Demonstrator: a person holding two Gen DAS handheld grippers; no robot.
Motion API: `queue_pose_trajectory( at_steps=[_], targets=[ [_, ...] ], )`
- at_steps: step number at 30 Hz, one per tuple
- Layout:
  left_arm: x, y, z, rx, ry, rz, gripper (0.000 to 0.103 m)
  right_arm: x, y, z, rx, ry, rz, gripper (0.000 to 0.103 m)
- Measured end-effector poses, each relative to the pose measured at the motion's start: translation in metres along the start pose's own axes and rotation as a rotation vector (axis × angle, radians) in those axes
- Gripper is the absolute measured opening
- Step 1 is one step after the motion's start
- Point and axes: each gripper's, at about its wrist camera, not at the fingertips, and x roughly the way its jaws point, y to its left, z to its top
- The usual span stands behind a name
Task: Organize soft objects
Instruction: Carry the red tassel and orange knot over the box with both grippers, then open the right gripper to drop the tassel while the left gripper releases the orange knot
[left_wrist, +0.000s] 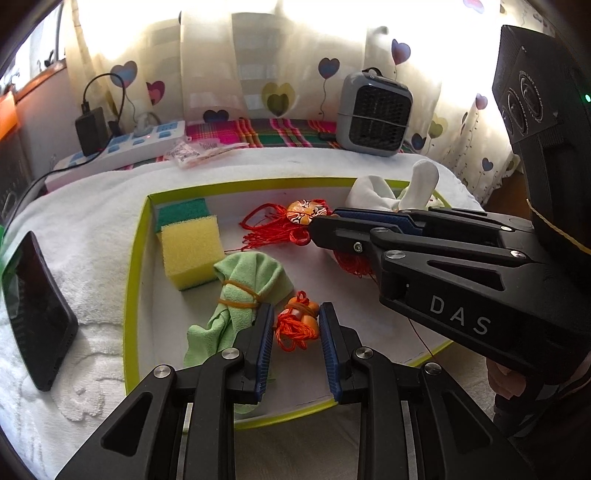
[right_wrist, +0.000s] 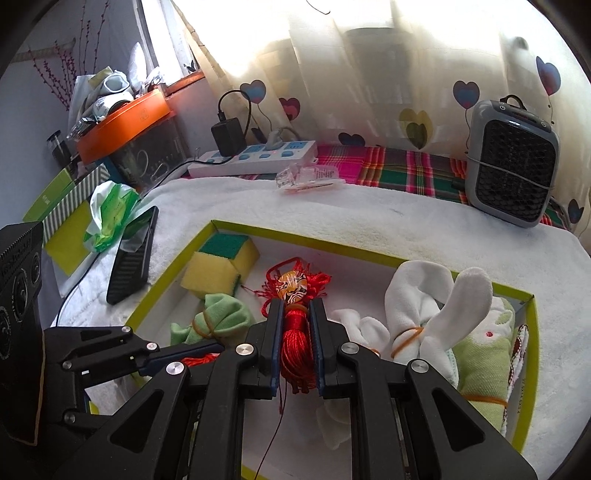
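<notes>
Left wrist view: the left gripper (left_wrist: 297, 325) pinches a small orange corded charm (left_wrist: 298, 320) inside the shallow lime-rimmed cardboard tray (left_wrist: 136, 266), beside a banded green cloth (left_wrist: 240, 291).

Right wrist view: the right gripper (right_wrist: 296, 332) clamps a red tasselled cord ornament (right_wrist: 295, 325) over the same tray.

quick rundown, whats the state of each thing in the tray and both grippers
left gripper: shut on the orange tassel
right gripper: shut on the red tassel
green cloth: rolled, banded, lying in the tray
sponge: lying in the far corner, free
white sock: bundled with a band
</notes>
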Motion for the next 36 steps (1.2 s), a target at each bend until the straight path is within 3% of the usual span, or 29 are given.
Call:
queue_pose_trajectory(
  at_steps=[11, 15, 19, 30, 33, 36],
  targets=[
    [0.0, 0.001, 0.001, -0.006, 0.003, -0.009, 0.028, 0.0, 0.004, 0.0, -0.014, 0.005, -0.016, 0.019],
    [-0.002, 0.0, 0.0, 0.0, 0.001, -0.011, 0.029, -0.001, 0.005, 0.0, -0.016, 0.004, -0.027, 0.023],
    [-0.005, 0.0, -0.001, -0.003, -0.001, -0.004, 0.033, -0.003, 0.007, -0.001, -0.009, 0.002, -0.022, 0.038],
    [-0.014, -0.001, -0.003, 0.0, -0.014, 0.007, 0.035, -0.011, 0.01, -0.003, 0.0, -0.011, -0.043, 0.04],
    [-0.017, -0.001, -0.005, -0.001, -0.014, 0.013, 0.036, -0.015, 0.01, -0.005, 0.015, -0.019, -0.044, 0.047],
    [-0.021, -0.001, -0.008, -0.005, -0.015, 0.02, 0.036, -0.02, 0.009, -0.006, 0.03, -0.026, -0.038, 0.048]
  ],
)
